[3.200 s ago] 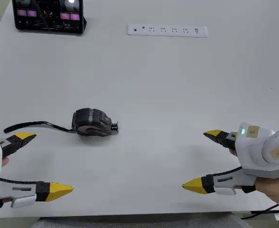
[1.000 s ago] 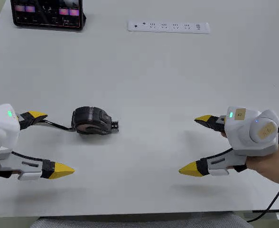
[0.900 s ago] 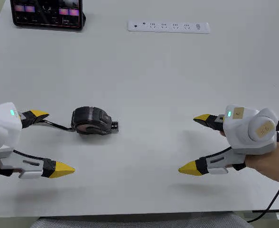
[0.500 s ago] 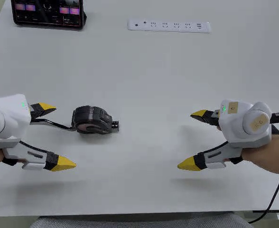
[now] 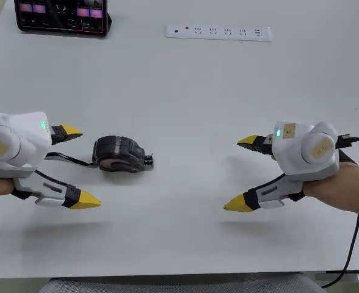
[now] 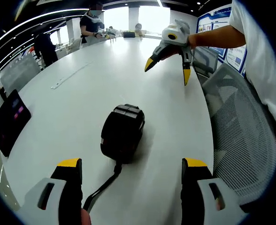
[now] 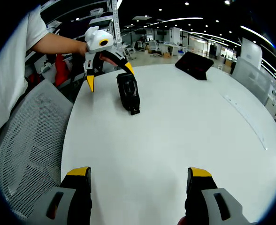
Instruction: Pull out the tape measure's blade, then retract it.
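Tape measure lies on the bench, left gripper just beside it, right gripper well off its other side, both with jaws wide apart, so a loose grip and it'll likely skid on the pull.

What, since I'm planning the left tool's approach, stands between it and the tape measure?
Nothing foreign. The left tool faces the tape measure with its jaws open. Between them lie only bare table and the measure's own black strap, which trails from the case toward the tool.
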`<action>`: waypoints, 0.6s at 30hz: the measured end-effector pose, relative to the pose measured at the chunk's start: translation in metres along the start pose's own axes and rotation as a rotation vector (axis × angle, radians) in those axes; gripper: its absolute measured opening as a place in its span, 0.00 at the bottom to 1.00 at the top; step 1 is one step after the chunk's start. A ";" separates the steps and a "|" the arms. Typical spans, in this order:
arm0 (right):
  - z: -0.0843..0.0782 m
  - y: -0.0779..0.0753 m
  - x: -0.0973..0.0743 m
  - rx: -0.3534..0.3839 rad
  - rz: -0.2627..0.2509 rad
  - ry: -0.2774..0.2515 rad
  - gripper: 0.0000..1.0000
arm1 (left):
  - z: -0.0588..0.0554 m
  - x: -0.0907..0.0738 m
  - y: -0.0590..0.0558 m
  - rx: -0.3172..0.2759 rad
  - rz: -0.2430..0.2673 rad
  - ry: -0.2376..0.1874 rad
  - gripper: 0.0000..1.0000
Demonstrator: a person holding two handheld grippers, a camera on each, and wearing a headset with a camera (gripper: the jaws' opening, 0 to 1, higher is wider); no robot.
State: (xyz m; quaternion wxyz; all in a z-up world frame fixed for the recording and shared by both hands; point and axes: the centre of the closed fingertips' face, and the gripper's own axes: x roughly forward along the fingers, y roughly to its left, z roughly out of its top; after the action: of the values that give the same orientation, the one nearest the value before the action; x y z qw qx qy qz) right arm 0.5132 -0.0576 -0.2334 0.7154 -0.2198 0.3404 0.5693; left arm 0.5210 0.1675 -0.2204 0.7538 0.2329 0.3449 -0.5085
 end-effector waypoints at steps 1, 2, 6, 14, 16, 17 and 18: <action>0.001 -0.001 0.001 -0.002 0.001 0.000 0.83 | 0.000 0.001 0.001 0.004 0.000 0.003 0.84; 0.000 -0.003 0.001 -0.006 0.002 0.001 0.82 | 0.000 0.001 0.002 0.010 -0.003 0.007 0.83; 0.003 -0.007 0.004 -0.017 0.007 0.001 0.82 | 0.001 0.004 0.003 0.023 -0.010 0.015 0.82; 0.009 -0.011 0.010 -0.030 0.016 -0.002 0.81 | 0.001 0.009 0.007 0.039 -0.028 0.034 0.76; 0.010 -0.012 0.012 -0.032 0.019 -0.001 0.81 | 0.001 0.011 0.007 0.038 -0.034 0.037 0.75; 0.011 -0.013 0.013 -0.033 0.021 -0.003 0.81 | 0.001 0.012 0.008 0.037 -0.037 0.039 0.74; 0.012 -0.013 0.014 -0.032 0.022 -0.003 0.81 | 0.001 0.013 0.008 0.038 -0.039 0.041 0.73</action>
State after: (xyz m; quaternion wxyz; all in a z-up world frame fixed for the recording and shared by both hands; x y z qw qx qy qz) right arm 0.5303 -0.0433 -0.2367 0.7059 -0.2267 0.3326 0.5828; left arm 0.5317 0.1619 -0.2301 0.7318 0.2508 0.3550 -0.5249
